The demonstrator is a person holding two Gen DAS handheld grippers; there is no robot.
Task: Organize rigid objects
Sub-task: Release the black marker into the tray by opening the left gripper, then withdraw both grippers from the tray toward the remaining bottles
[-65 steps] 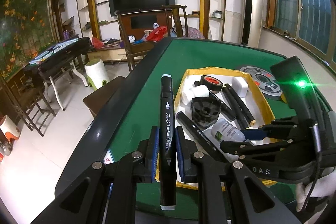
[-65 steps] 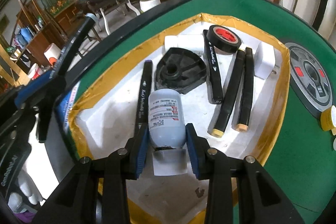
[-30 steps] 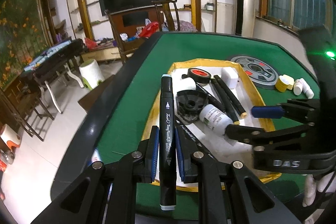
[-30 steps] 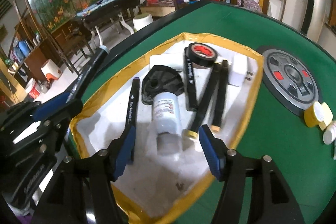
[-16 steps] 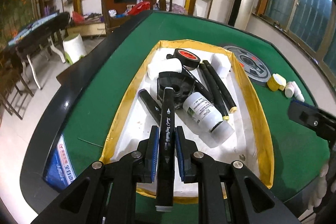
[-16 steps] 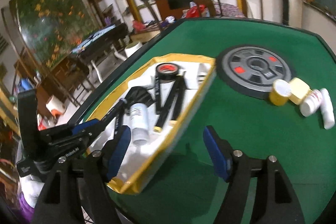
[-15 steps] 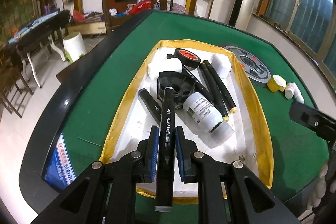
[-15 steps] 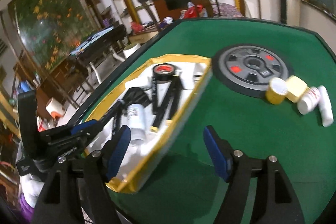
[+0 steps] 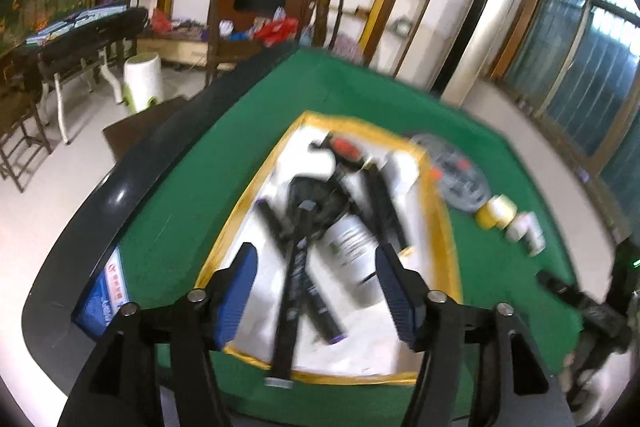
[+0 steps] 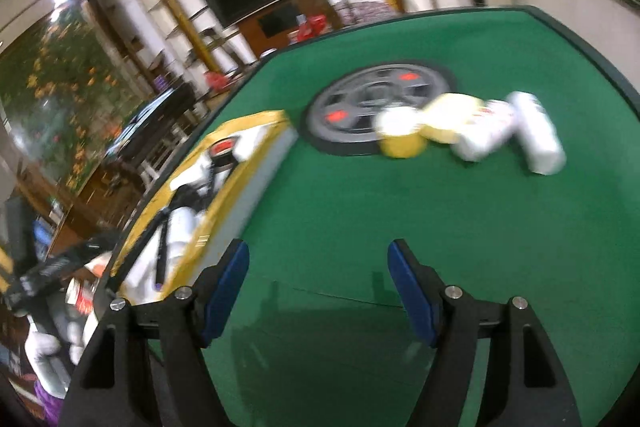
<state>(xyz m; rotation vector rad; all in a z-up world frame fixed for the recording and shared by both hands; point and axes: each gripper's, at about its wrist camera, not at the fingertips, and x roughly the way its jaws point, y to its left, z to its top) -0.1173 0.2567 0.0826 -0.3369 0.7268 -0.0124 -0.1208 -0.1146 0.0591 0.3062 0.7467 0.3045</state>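
left view: left tool (image 9: pixel 314 283) had just been opening, jaws wide, marker (image 9: pixel 294 283) loose between them over the tray (image 9: pixel 436 195), released there for sorting. right view: right tool (image 10: pixel 318 285) gaped empty above the surface (image 10: pixel 360 211), aimed toward bottles (image 10: pixel 516 135).

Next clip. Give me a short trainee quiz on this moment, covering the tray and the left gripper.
1. True or false: the left gripper clamps the black marker.
2. Where does the labelled white bottle lie? A) in the yellow-rimmed tray B) on the weight plate C) on the floor
3. How many small white bottles lie on the green felt outside the tray?
Key: 1 false: its jaws have just been opening, and the marker lies loose between the fingers. 2 A. 3 two.
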